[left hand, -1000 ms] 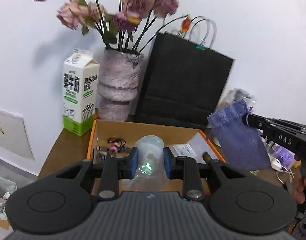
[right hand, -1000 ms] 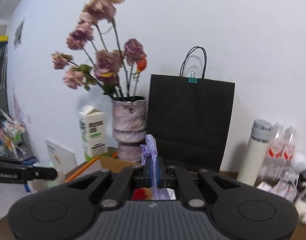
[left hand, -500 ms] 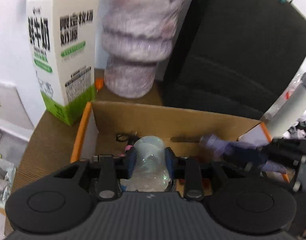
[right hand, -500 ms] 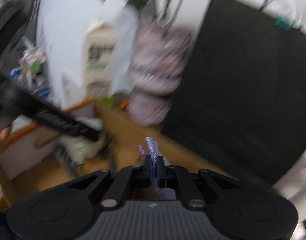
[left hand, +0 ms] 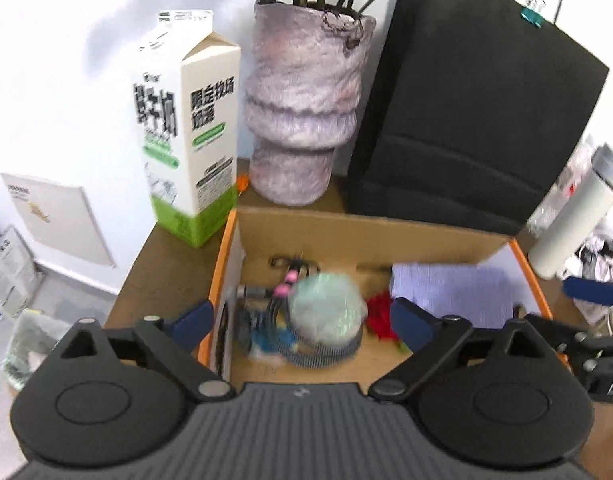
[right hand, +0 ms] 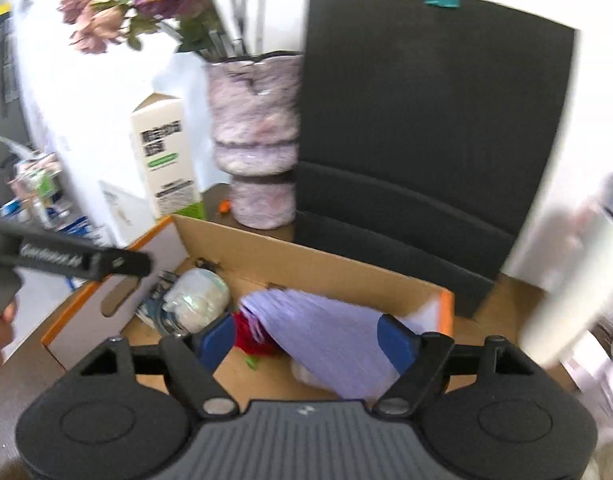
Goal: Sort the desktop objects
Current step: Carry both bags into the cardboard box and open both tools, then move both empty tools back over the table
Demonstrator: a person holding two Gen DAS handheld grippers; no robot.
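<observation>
An open cardboard box with orange edges stands on the brown table; it also shows in the right wrist view. Inside lie a clear plastic blob, a coiled cable, something red and a purple fabric pouch. My left gripper is open above the box, over the plastic blob. My right gripper is open above the purple pouch, which lies in the box's right part.
Behind the box stand a milk carton, a pink vase with flowers and a black paper bag. A white bottle stands at the right. The table's left edge drops to floor clutter.
Both grippers have opened. The plastic blob left my left gripper and the purple pouch left my right gripper; both now lie in the box. Both cameras tilted down toward the box.
</observation>
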